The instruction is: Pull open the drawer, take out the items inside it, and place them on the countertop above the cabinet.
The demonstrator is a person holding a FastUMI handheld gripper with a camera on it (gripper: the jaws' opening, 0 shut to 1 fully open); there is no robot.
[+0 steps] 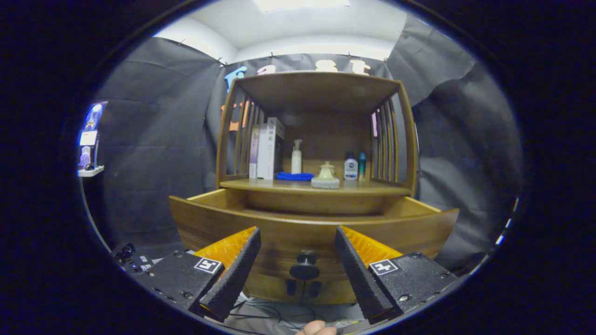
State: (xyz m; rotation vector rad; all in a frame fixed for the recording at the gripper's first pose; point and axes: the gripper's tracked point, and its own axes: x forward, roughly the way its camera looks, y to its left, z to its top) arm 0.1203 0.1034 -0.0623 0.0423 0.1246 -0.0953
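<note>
- The gripper [298, 253] is standing released, its two fingers spread wide and grasping nothing. All places below are given relative to the drawer knob [305, 266].
- The knob is lying between the fingers without touching either one, which suggests the gripper is either lining up on it or has just let go.
- The drawer [307, 228] is sitting pulled out of the cabinet [316, 139], its curved front carrying the knob. The interior is hidden behind the front panel, so its contents cannot be determined.
- The countertop [284, 186], directly above and beyond the knob, is serving as the drop-off surface named in the task. The following items are resting on it, left to right:
- Tall boxes [267, 149], up and left of the knob, are standing upright against the left slats. Their printing is too small to read.
- A white pump bottle [296, 158], just left of straight above the knob, is standing at the back.
- A blue cloth [294, 176] is lying folded in front of that bottle.
- A pale lidded jar [325, 177], up and slightly right of the knob, is sitting near the front edge.
- A small white bottle [350, 168] and a teal bottle [362, 165], further right, are standing side by side. The label is not legible.
- A fingertip [316, 328], below the knob, is belonging to the person holding the tool.
</note>
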